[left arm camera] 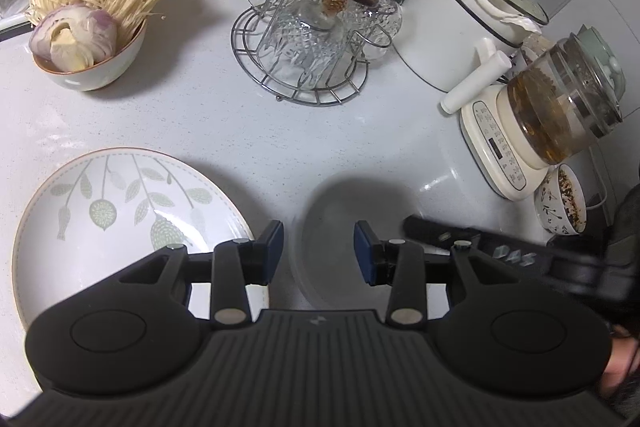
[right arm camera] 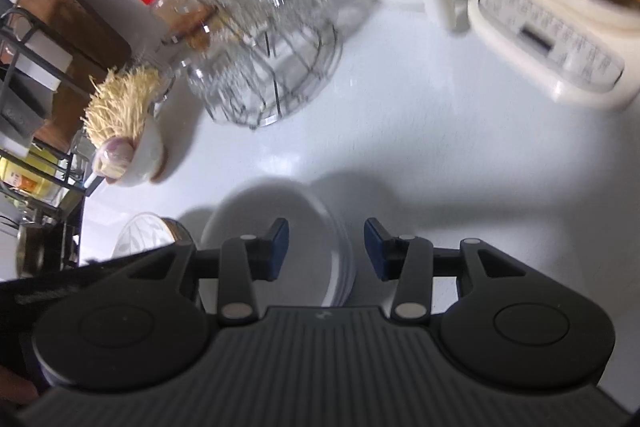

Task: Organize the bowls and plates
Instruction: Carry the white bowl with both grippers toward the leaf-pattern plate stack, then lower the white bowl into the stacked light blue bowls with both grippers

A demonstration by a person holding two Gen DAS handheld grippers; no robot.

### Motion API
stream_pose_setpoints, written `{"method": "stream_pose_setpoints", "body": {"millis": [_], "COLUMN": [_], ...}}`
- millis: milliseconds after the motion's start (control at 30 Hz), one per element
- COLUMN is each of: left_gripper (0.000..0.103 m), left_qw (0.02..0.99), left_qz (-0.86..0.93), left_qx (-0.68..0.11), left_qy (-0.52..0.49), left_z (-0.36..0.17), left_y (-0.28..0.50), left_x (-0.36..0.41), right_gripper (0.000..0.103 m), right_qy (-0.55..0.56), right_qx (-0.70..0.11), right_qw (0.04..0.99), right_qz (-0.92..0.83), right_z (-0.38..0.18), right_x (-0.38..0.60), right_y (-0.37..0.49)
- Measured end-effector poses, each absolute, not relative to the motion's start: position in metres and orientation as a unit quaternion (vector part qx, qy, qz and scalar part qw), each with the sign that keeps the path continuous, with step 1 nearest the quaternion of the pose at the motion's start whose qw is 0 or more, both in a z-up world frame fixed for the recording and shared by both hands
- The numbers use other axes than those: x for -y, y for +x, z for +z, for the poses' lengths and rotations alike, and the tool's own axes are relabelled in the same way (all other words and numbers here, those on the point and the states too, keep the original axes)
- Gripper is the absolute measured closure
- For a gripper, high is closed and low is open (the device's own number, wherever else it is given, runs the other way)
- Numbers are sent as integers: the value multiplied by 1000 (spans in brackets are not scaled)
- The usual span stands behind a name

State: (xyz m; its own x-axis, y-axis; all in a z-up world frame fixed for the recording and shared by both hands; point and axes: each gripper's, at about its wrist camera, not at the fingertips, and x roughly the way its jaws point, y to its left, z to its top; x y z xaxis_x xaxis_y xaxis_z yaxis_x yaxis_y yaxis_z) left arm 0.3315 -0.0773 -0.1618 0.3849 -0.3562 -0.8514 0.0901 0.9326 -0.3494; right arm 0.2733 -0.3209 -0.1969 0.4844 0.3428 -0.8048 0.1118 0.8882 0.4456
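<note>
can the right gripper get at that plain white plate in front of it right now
Probably yes. The right gripper is open and empty, and the plain white plate's right rim sits just ahead between its fingers, with bare countertop beyond. Nothing lies on the plate; the leaf-patterned plate sits apart to its left.

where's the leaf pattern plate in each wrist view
Left wrist: the leaf-pattern plate fills the lower left, partly under the left gripper.
Right wrist: only a sliver of it shows at lower left, beside the plain white plates.
Shared landmark: the wire glass rack, at upper centre in both.
</note>
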Motion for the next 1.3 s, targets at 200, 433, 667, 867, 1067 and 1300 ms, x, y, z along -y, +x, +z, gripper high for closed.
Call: {"method": "stream_pose_setpoints", "body": {"millis": [200, 433, 667, 867, 1067, 1300], "left_gripper": [54, 48, 41, 40, 40, 39], "left_qw": [825, 823, 822, 822, 820, 812], "left_qz": [-136, -127, -130, -136, -147, -172], "left_qx": [-537, -542, -545, -547, -548, -554], "left_qy": [-113, -115, -104, -79, -75, -70], "left_z": [-158, -156, -155, -157, -157, -164], "left_y": [329, 325, 326, 321, 321, 321], "left_x": [75, 69, 73, 88, 101, 126], "right_gripper": [59, 70, 78, 83, 83, 84], "right_qy": [268, 307, 307, 305, 300, 305], "right_qx": [-528, -523, -517, -511, -508, -501], "right_qw": [804, 794, 798, 803, 807, 810], "right_qz": [61, 36, 28, 19, 4, -13], "right_z": [-223, -233, -233, -231, -227, -224], "right_x": [320, 320, 319, 328, 340, 359], "right_y": [273, 264, 256, 254, 248, 243]}}
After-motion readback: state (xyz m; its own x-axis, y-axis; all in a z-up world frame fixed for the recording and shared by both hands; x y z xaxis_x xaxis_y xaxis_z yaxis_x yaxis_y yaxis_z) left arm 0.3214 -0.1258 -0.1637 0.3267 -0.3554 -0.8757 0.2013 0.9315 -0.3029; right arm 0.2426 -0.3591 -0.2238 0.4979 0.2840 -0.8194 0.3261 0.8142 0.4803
